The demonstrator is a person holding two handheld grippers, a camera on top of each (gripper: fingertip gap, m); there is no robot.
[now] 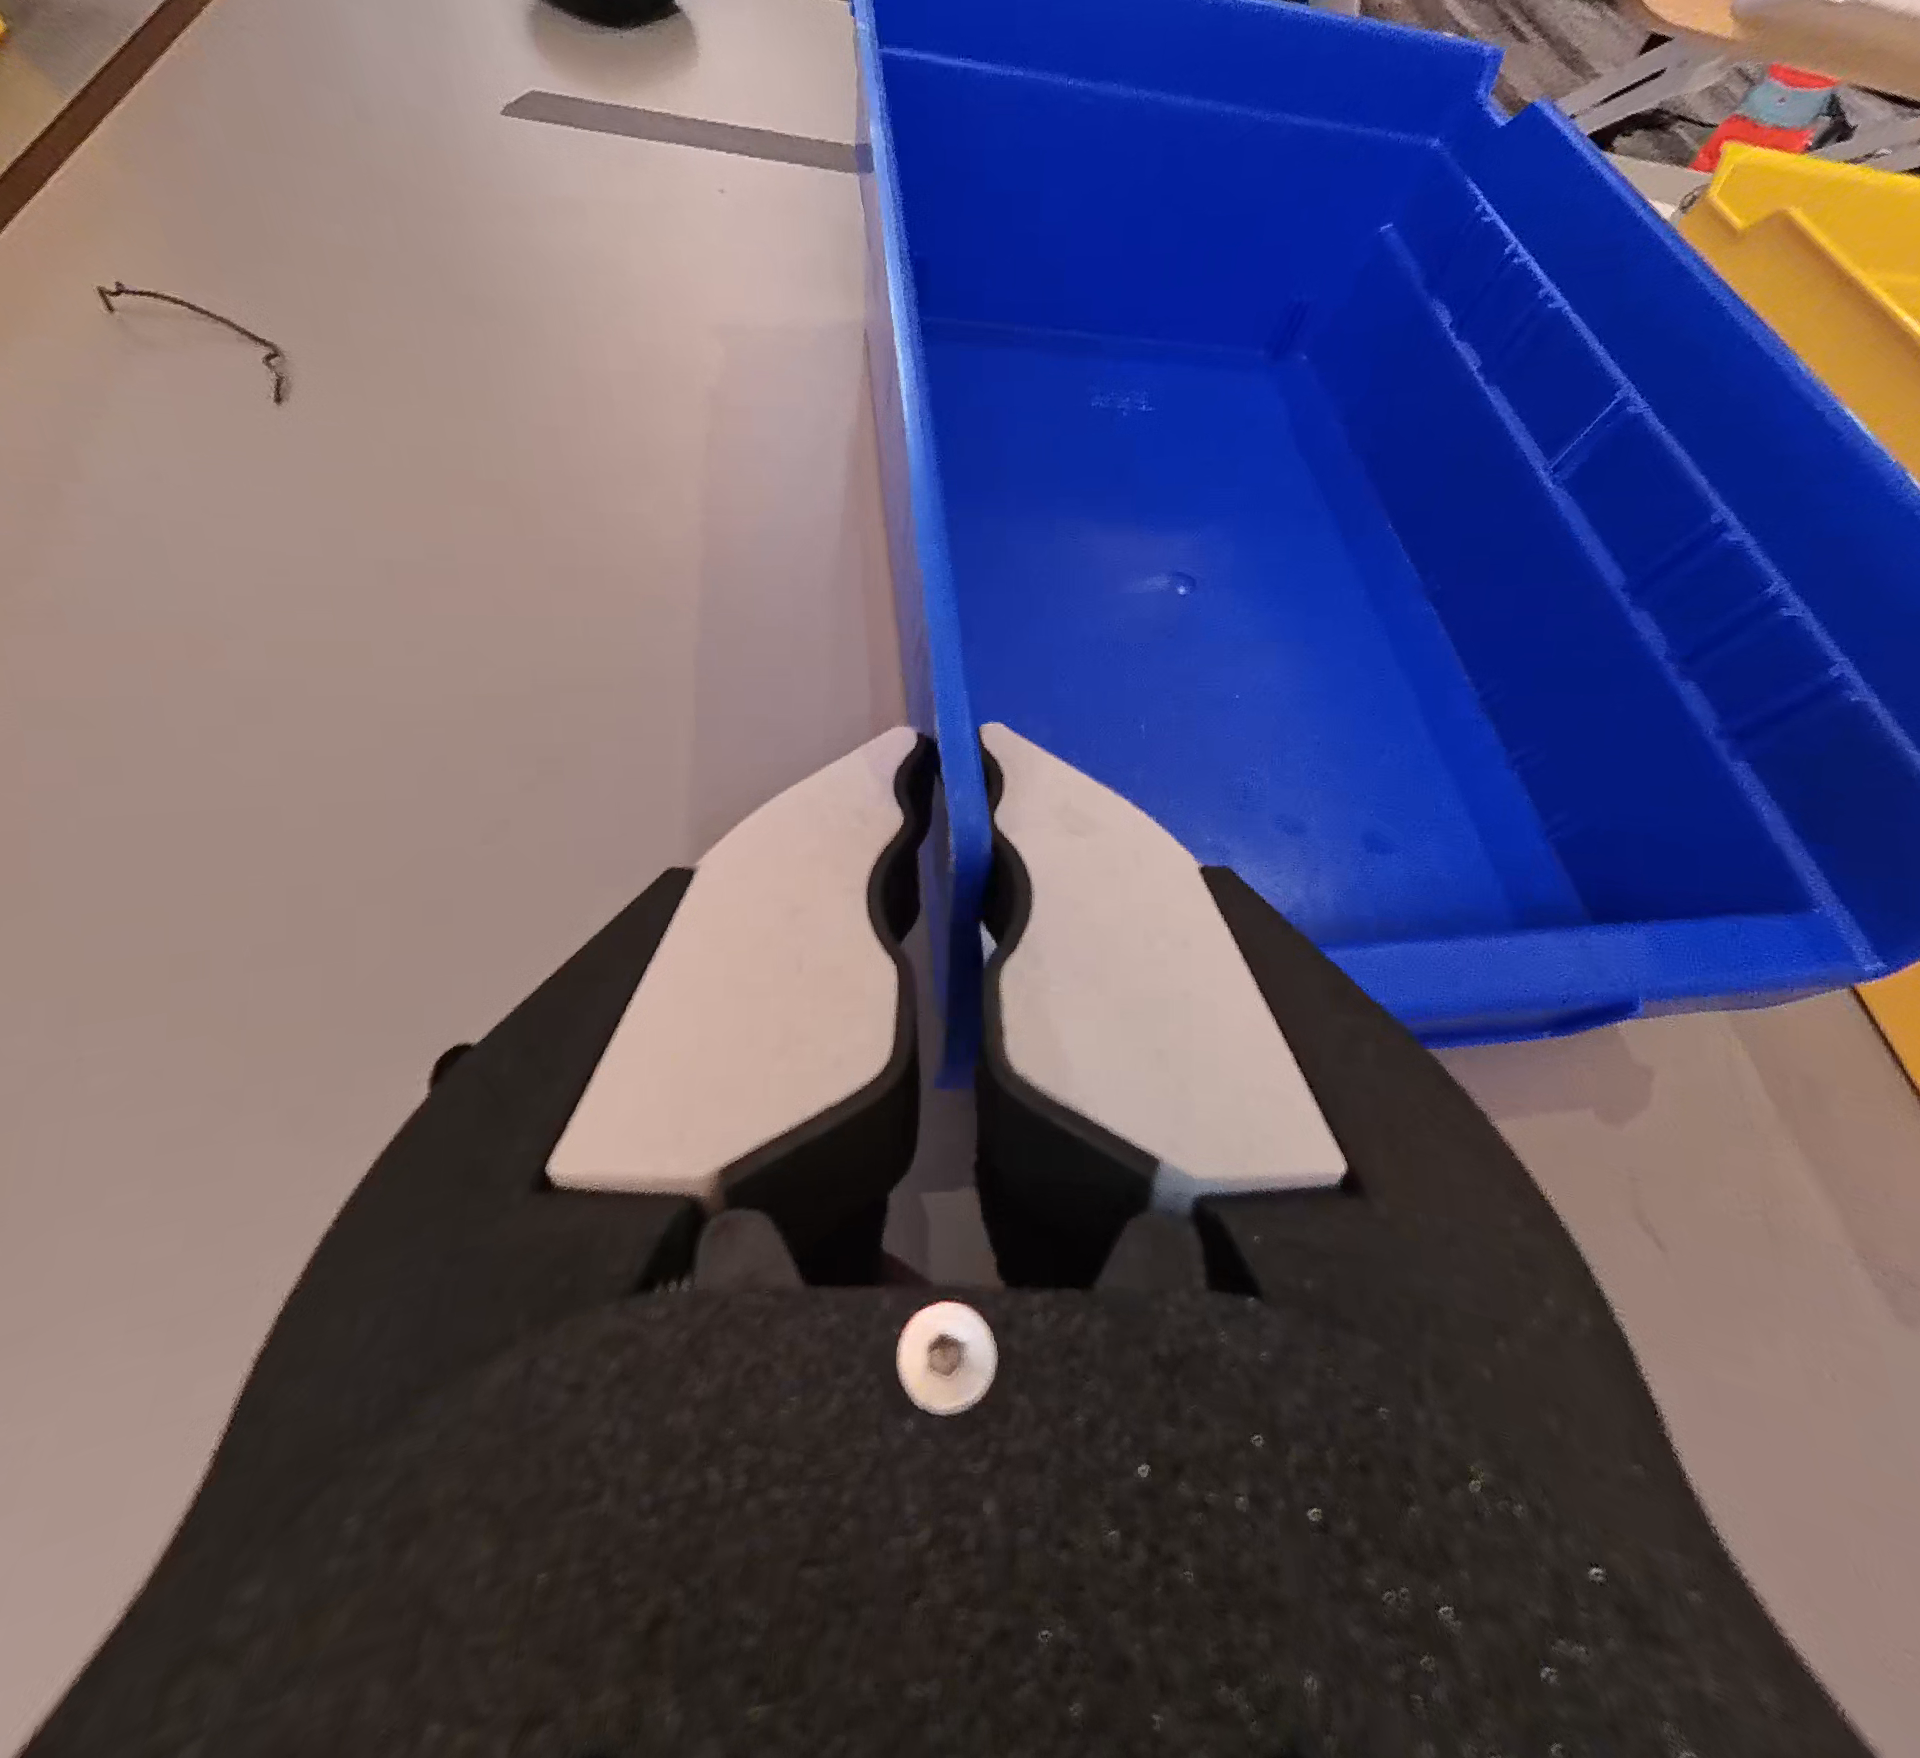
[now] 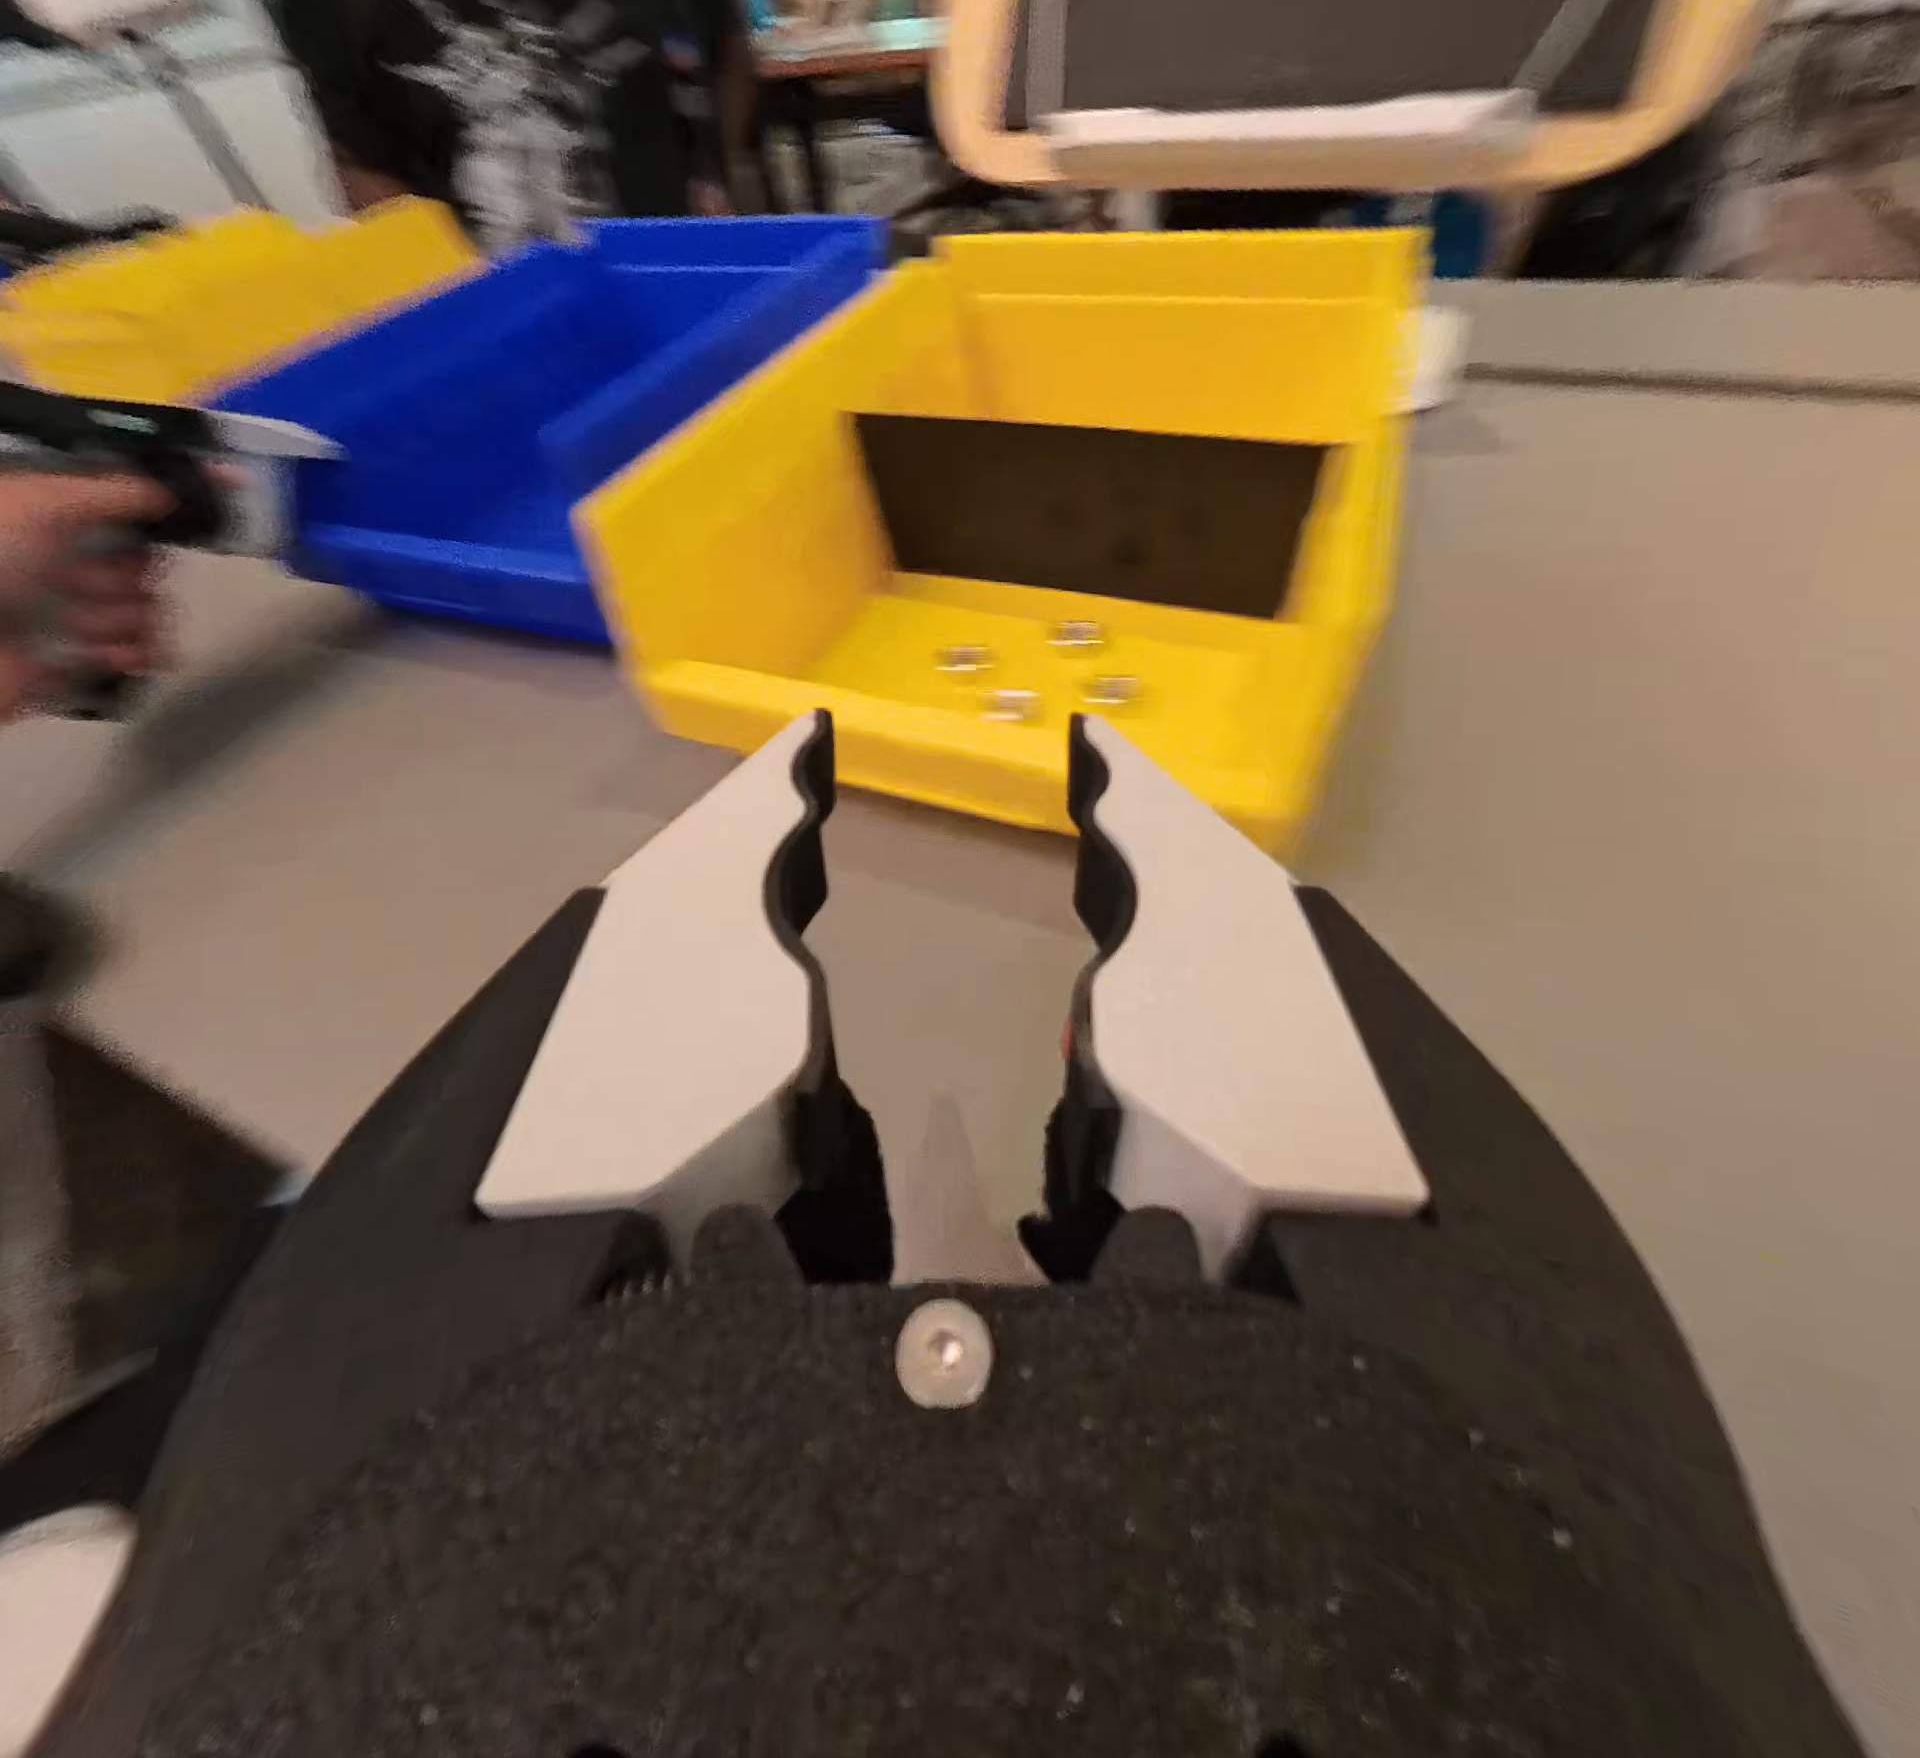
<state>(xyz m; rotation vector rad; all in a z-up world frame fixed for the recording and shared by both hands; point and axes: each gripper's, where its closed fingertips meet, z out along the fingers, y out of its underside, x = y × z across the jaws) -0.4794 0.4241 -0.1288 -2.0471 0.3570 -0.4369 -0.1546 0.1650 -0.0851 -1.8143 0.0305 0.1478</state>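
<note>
Left tool point(image 1: 958, 752) clamped the blue bin point(image 1: 1247, 565) by its side wall; right tool point(image 2: 948, 732) hung parted near the yellow bin point(image 2: 748, 565) on the desk point(image 2: 1610, 669).

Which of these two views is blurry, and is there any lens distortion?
The left wrist view is sharp: the left gripper clamps the blue bin wall crisply, though wide-angle bending curves the table edges. The right wrist view is motion-blurred: the yellow bin and small metal pieces smear beyond the open right gripper.
</note>
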